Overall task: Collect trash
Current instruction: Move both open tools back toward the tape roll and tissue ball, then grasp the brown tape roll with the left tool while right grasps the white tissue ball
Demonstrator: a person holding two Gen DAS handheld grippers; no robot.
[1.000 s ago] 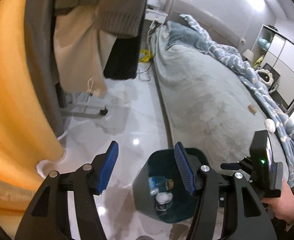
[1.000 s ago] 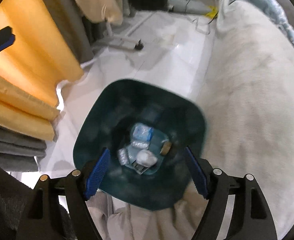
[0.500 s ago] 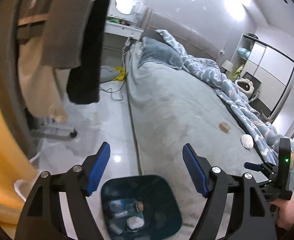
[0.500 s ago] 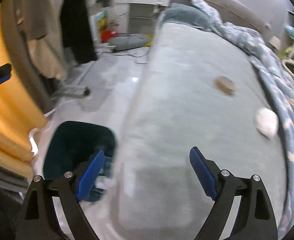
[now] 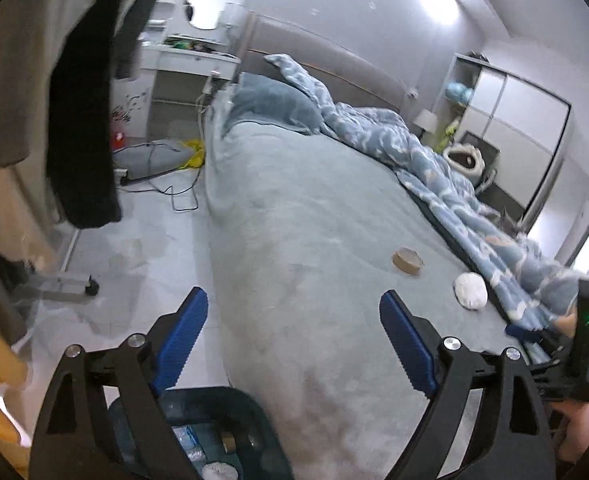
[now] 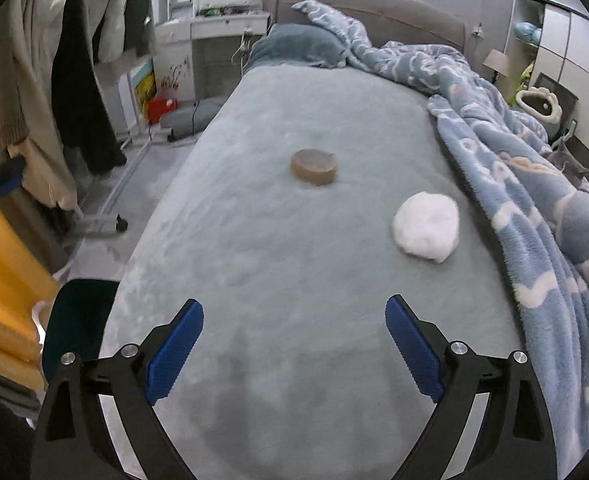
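You have lifted both grippers from the bin (image 5: pixel 214 432) toward the bed (image 6: pixel 294 260). The right gripper (image 6: pixel 294 346) is spread and empty; approach the tissue (image 6: pixel 426 226) from above, then squeeze gently. The left gripper (image 5: pixel 294 340) is also spread.

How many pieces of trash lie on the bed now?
2: a brown round piece mid-bed, and a white crumpled wad nearer the blue blanket. More may be hidden under the blanket.
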